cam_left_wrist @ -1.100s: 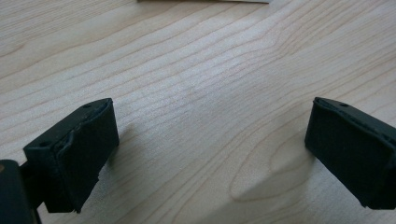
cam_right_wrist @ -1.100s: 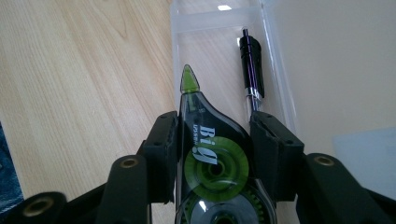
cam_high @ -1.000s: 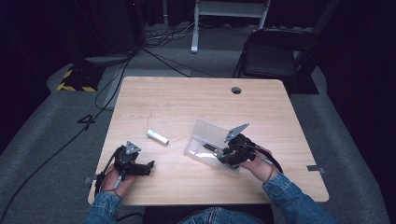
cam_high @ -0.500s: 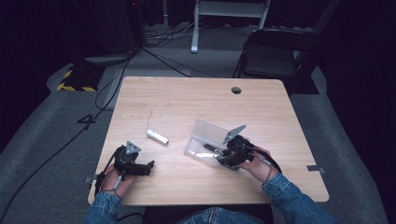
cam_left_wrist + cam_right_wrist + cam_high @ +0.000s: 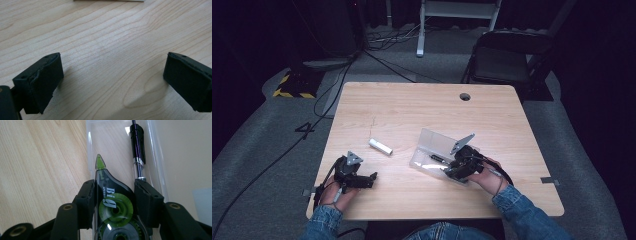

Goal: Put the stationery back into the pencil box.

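Observation:
A clear plastic case [image 5: 430, 141] lies open on the wooden table, its lid propped up behind. A black pen [image 5: 138, 147] lies inside the case [image 5: 112, 142]. My right gripper [image 5: 115, 187] is shut on a green and black correction tape dispenser [image 5: 113, 203], its tip pointing along the case floor beside the pen. In the high view the right gripper [image 5: 452, 170] sits at the case's near right end. My left gripper [image 5: 371, 179] rests at the table's near left. Its jaws [image 5: 112, 65] stand wide open over bare wood.
A small white cylinder [image 5: 380, 146] lies on the table [image 5: 412, 105] left of the case. A cable hole [image 5: 465, 96] is at the far edge. A black chair [image 5: 507, 60] stands behind the table, and cables run across the floor at left.
The right gripper has shifted very slightly at the case with the dispenser still between its jaws. The left gripper has stayed where it was.

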Available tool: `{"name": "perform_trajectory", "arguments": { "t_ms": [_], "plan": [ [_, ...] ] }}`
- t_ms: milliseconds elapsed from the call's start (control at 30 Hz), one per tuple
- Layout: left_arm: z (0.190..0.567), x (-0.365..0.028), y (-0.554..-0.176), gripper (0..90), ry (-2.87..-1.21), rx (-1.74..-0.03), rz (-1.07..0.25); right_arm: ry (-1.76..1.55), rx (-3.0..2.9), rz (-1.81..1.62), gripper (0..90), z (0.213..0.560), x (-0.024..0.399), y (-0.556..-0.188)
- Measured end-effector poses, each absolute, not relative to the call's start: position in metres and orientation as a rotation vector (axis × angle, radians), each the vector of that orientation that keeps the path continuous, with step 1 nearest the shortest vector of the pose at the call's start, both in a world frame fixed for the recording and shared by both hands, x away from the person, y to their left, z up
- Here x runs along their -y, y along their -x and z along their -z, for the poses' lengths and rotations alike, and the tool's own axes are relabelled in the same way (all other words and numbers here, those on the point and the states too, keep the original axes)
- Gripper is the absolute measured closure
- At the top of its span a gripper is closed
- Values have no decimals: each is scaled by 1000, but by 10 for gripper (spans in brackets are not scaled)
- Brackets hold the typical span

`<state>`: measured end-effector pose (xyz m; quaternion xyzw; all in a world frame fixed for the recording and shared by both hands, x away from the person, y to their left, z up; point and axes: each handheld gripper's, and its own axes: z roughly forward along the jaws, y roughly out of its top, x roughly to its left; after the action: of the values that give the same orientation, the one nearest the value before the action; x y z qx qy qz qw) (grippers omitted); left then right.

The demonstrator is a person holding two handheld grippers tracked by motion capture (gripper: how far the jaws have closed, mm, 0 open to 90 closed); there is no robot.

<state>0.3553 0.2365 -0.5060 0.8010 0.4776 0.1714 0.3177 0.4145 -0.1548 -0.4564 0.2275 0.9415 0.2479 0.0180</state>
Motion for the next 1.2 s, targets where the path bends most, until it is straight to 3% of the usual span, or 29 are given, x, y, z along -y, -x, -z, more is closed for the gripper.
{"name": "perform_trajectory", "arguments": {
  "t_ms": [767,1033,1200],
  "plan": [
    [506,-237,-355,30,-2108,-1256,-451,-741,-2910,-812,480,455,159,-417],
    [506,-237,-355,31,-2108,-1257,-451,-731,-2870,-803,680,441,168,-414],
    [506,-237,-355,31,-2108,-1256,-451,-711,-2874,-733,717,439,174,-414]
  ]
}}
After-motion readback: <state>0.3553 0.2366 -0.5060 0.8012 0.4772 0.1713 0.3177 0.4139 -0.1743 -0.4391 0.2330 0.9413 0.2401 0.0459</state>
